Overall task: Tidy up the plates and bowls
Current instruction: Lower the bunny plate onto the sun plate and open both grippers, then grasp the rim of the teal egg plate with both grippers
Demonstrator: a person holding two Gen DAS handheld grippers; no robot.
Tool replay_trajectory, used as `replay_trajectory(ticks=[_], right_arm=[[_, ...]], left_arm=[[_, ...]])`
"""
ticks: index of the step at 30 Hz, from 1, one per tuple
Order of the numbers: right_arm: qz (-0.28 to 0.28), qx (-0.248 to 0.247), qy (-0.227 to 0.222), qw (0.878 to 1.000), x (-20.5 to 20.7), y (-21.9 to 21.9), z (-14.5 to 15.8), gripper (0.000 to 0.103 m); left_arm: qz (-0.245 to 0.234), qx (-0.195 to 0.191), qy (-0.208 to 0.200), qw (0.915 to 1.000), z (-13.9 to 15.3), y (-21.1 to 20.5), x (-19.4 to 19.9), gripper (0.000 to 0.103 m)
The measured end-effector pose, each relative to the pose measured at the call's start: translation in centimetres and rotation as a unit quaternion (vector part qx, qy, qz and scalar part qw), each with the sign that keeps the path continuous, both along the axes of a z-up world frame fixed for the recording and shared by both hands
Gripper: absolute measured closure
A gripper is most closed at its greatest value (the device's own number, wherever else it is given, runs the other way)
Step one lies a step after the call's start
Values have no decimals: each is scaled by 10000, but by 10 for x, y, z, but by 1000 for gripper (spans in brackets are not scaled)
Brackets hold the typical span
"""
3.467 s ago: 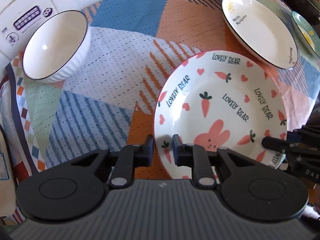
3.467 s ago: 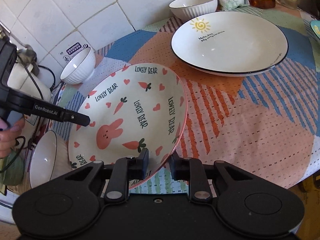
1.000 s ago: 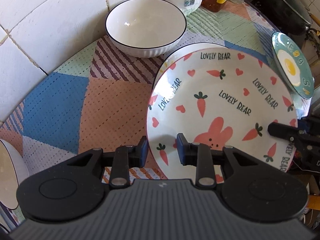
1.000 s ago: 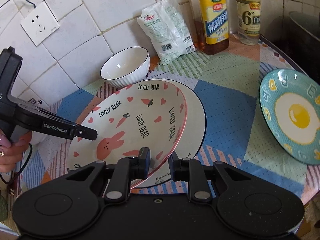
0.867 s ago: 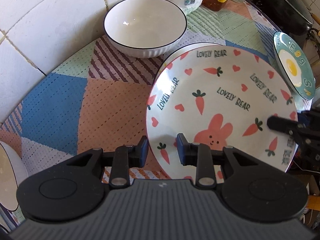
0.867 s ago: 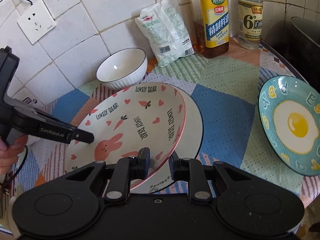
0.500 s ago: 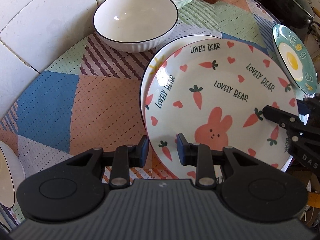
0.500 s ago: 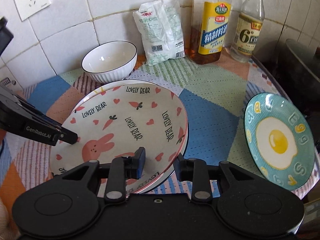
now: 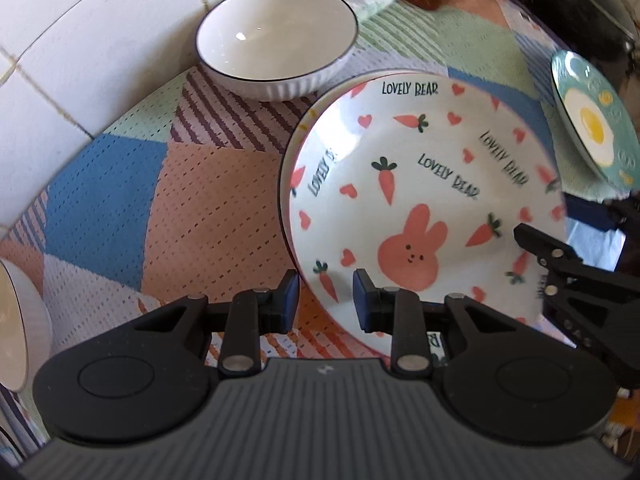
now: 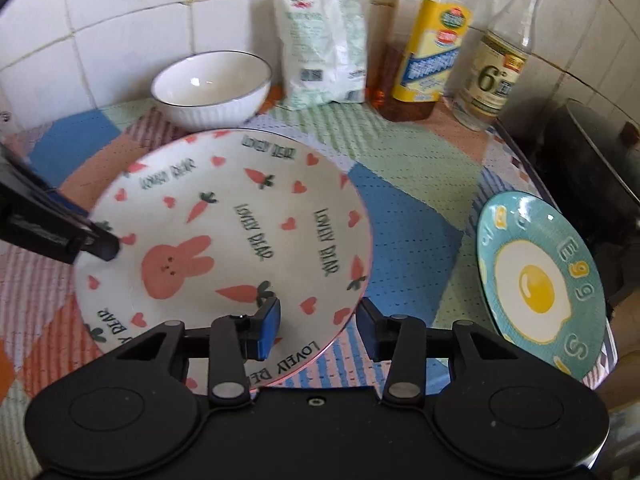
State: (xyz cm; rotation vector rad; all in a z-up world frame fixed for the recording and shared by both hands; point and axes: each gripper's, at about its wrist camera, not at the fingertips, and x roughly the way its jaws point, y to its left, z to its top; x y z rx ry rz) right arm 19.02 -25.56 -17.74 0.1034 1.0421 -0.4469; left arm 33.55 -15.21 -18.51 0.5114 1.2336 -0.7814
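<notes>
The rabbit-and-carrot plate (image 9: 420, 184) lies nested on the white black-rimmed plate (image 9: 316, 106), of which only a sliver shows at its left. My left gripper (image 9: 326, 300) straddles the plate's near-left rim, shut on it. In the right wrist view, one of its fingers (image 10: 96, 246) rests on the plate's left side. My right gripper (image 10: 318, 330) has its jaws opening. The rabbit plate's (image 10: 224, 240) near rim sits between the fingers with a gap on the right, so the pads are off it. A finger of it (image 9: 532, 240) shows at the plate's right edge.
A white ribbed bowl (image 10: 210, 80) stands by the tiled wall behind the plates. Another bowl (image 9: 16, 320) is at the far left edge. A teal fried-egg plate (image 10: 540, 280) lies to the right near the table edge. A bag (image 10: 324, 40), two bottles (image 10: 432, 48) and a dark pot (image 10: 592, 160) line the back.
The rabbit plate has come down onto the white plate and now covers nearly all of it. My right gripper's jaws have spread off the rim. The left grip looks the same.
</notes>
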Motion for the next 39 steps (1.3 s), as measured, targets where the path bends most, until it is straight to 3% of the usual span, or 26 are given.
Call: replay_trajectory(ticks=[4,9,13,21,28,33,39], right_arm=[[-21,-83,-250,9997,-3,3,2,53],[-167,174,-743,9969,-21,-3,19,50],[-233,212,-1088,9936,-43,-13,34,41],[-844,176,-1733,9811,-101,-45,69,38],[-871,41,-2018,9755,-150,-72,92,37],[-650,-20,-2149,9745,-176,-99,98,29],[-349,20,-2173,9755,-197,-135,90,28]], left_arm=[[233,-166,6,9996,7,9,0,78],[312,-300,-374,9984,34,15,-16,78],[379,-463,-556,9967,60,17,-35,78],[249,-745,-727,9943,95,7,-82,78],[61,-854,-764,9934,106,-18,-128,78],[238,-982,-905,9908,112,-39,-155,76],[586,-1072,-792,9893,103,-76,-181,71]])
